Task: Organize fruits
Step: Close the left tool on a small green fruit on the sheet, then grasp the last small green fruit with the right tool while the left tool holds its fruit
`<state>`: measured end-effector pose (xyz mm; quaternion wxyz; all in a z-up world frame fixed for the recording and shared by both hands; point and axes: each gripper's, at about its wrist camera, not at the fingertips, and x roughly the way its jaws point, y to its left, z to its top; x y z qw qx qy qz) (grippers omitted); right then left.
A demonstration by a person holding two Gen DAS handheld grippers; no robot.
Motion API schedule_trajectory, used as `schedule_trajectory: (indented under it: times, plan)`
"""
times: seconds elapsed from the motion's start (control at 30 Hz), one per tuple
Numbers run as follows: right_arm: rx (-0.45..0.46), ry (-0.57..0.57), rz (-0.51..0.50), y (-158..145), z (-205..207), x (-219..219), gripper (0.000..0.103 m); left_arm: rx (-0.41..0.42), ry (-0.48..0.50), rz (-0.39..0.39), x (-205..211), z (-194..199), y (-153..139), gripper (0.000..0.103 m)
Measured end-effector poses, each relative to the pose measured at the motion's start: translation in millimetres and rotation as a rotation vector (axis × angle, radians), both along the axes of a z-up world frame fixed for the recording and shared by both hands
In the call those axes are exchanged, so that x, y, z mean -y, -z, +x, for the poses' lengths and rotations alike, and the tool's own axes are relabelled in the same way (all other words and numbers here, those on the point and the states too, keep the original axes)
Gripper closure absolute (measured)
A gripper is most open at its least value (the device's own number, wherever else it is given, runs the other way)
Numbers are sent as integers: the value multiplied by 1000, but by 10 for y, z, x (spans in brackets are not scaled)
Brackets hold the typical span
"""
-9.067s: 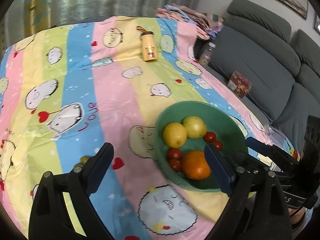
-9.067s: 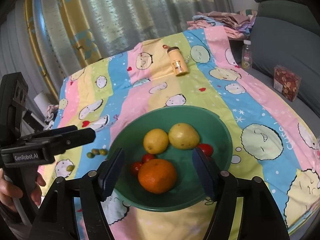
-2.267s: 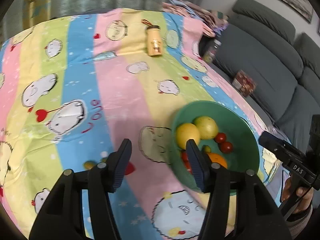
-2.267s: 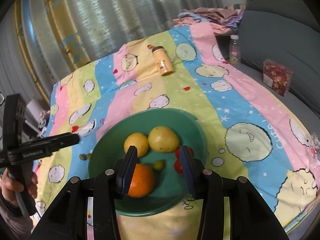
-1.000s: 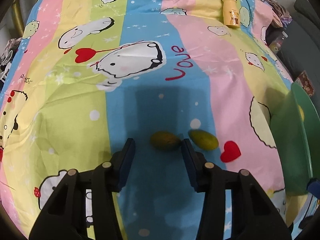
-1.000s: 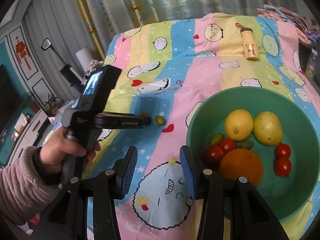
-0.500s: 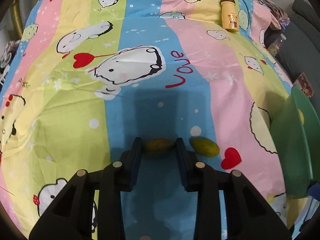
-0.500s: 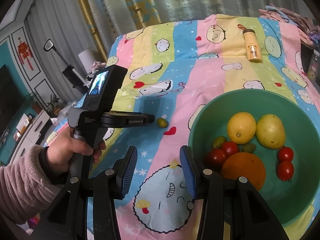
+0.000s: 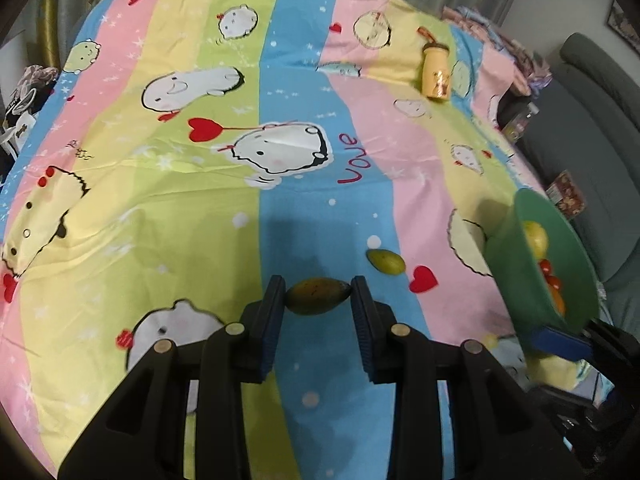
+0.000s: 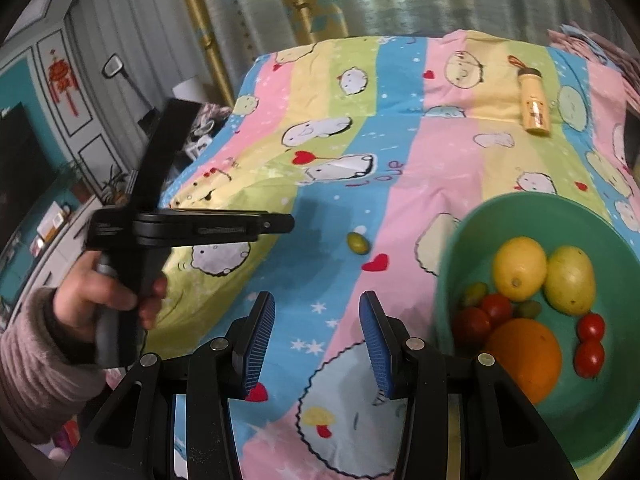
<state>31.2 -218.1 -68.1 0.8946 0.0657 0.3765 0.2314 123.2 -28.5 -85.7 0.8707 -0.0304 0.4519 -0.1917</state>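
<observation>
My left gripper is shut on a small green olive-shaped fruit and holds it above the striped cloth. A second small green fruit lies on the cloth just beyond it to the right, also in the right wrist view. The green bowl holds a lemon, a yellow-green fruit, an orange, cherry tomatoes and small green fruits. My right gripper is open and empty, left of the bowl. The left gripper shows from the side there.
A yellow bottle lies on the far side of the cloth-covered table. A grey sofa stands to the right with a small red box on it. Curtains hang behind the table.
My left gripper has closed on the green fruit and lifted it off the cloth. The right gripper has shifted a little to the left; the bowl sits further right in its view.
</observation>
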Motion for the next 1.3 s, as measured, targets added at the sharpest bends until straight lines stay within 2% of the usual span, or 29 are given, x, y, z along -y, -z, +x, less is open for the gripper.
schedule_trajectory:
  times: [0.23, 0.6, 0.93, 1.07, 1.13, 1.2, 1.3]
  plan:
    - [-25, -29, -75, 39, 212, -264, 58, 23, 8, -41, -203, -258, -59, 70]
    - [-75, -51, -236, 187, 807, -719, 58, 30, 16, -87, -547, -555, -63, 70]
    - [-147, 34, -391, 426, 1221, -863, 58, 34, 27, -126, -655, -584, -65, 70]
    - [-187, 55, -398, 481, 1300, -807, 59, 37, 32, -139, -663, -577, -70, 70]
    - [-218, 50, -399, 555, 1322, -781, 63, 35, 33, -145, -659, -573, -67, 70]
    - [-228, 51, -339, 564, 1324, -712, 71, 33, 36, -147, -660, -566, -60, 70]
    - [-218, 68, -320, 575, 1309, -665, 81, 31, 39, -149, -661, -564, -54, 70]
